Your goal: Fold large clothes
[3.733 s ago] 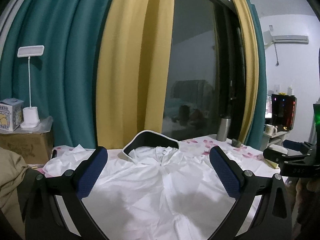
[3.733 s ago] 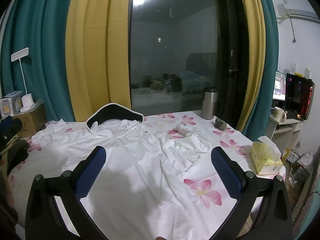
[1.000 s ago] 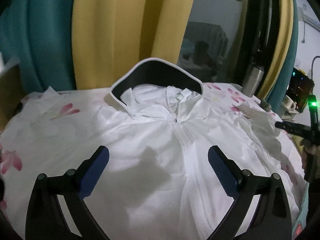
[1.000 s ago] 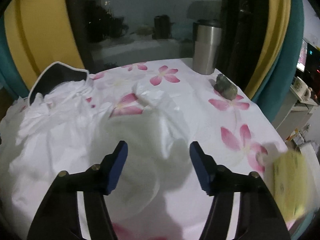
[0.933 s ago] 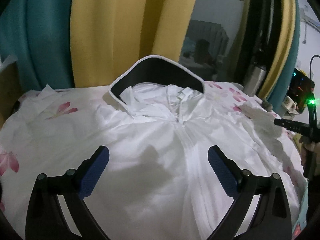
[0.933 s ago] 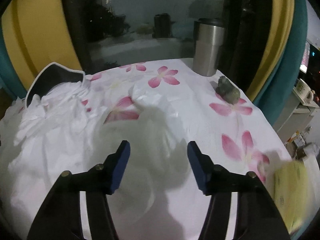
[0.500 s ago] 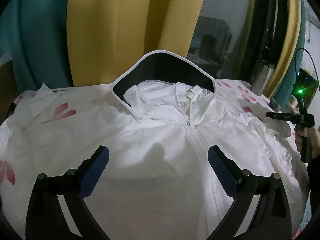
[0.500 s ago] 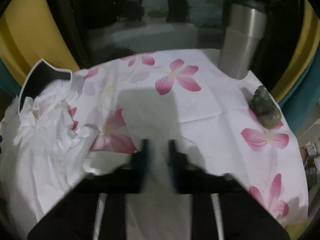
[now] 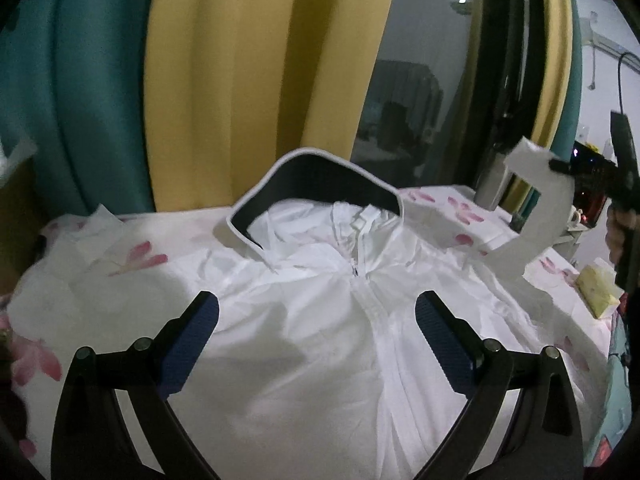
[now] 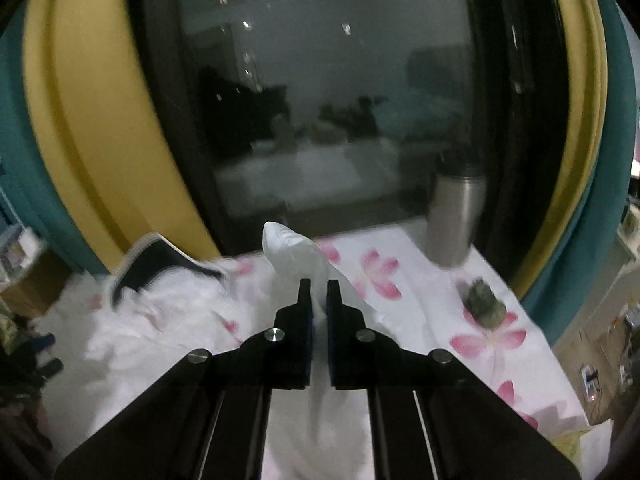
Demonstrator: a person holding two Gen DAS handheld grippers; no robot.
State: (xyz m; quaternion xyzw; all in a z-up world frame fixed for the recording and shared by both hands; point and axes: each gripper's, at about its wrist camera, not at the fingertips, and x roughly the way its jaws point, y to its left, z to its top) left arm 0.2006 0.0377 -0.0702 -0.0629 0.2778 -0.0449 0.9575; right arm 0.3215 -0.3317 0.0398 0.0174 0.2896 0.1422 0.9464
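The right tool (image 10: 318, 294), spread a second ago over the crumpled sleeve (image 10: 294, 254), is now pressed together on it and has lifted it off the table (image 10: 440, 292); from the left view the sleeve (image 9: 536, 216) hangs as a pale band from the raised right tool (image 9: 560, 166) down to the jacket's shoulder. That reads as the first fold begun: sleeve caught, ready to swing across the chest. The left tool (image 9: 316, 340) stays spread and empty, low over the jacket (image 9: 320, 320), which lies front up, zip closed, its dark hood at the far side. The jacket's middle is flat and bare, good landing room. A steel cup (image 10: 456, 220) and a small grey lump (image 10: 484, 304) sit by the far right edge, a yellow pack (image 9: 598, 292) near the right edge; an inward swing should clear all three.
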